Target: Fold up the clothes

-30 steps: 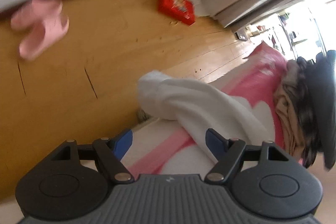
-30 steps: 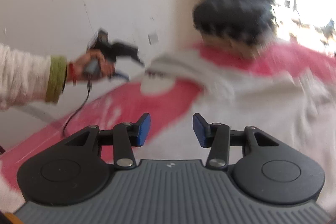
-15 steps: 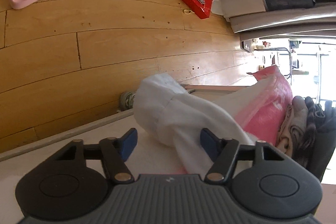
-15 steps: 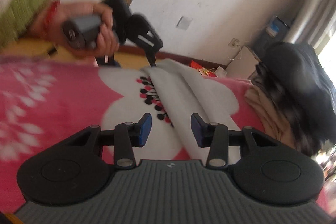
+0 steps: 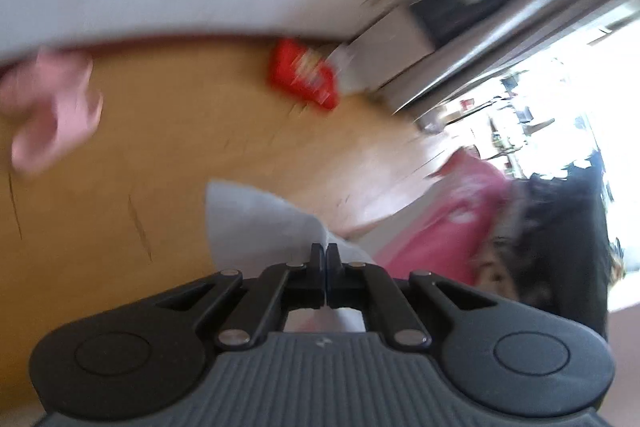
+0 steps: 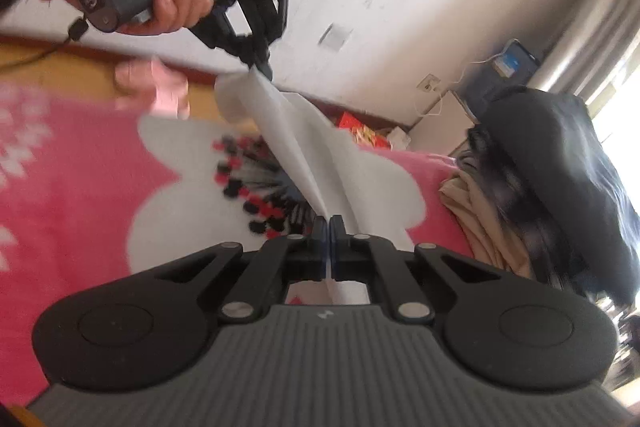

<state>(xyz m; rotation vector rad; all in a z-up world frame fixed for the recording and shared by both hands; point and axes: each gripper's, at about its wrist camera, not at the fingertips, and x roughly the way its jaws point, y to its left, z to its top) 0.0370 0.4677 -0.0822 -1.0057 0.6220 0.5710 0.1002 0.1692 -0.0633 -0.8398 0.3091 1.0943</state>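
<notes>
Both my tools clenched on the white garment: left gripper on one end, right gripper on the other; cloth stretched above the pink blanket; no fold made yet, I reckon.

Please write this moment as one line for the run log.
left gripper: shut on white garment | right gripper: shut on white garment | garment stretched between both, above pink blanket
</notes>
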